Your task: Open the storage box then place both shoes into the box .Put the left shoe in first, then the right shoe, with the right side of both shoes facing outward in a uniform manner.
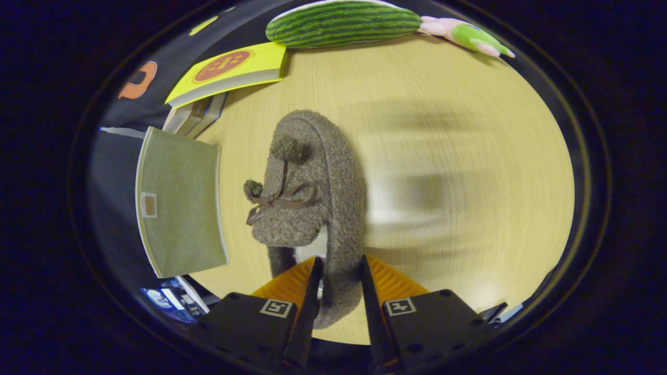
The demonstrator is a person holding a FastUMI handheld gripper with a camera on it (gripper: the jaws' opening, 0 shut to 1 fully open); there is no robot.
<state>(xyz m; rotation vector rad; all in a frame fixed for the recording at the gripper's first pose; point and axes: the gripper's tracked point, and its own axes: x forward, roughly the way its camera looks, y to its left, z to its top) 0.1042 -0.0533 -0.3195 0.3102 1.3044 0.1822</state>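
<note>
Shoe: fuzzy grey-brown slipper with a bow and two pompoms, held in the gripper by its heel wall. One finger sits inside the opening, the other against the outer side, both pressing the soft rim between them, so the gap is narrow. Toe points away from the fingers. Whether the sole rests on the table or hangs just above it cannot be told; blurred shadow to the right suggests motion.

Box: green-grey fabric face with a small tag, left of the fingers, just beside the shoe's toe half. Whether it is open cannot be told from this angle.

Risks, judged:
- Grip takes only a thin band of plush. The long toe end could sag or pivot, and the rim could slide out under a quick swing.
- Shoe may rotate in the hold, spoiling the required side-outward placing.
- Toe or pompoms could catch the box's near edge on the way left and shove the box.
- Bow loops might snag a finger on release.

Room:
- Right of the fingers and ahead: broad bare table, free for turning.
- Left: tight, with the box close and a yellow book on a stack beyond it.
- Far ahead: striped cushion and a pink-green toy at the table's far edge, well apart from the shoe.
</note>
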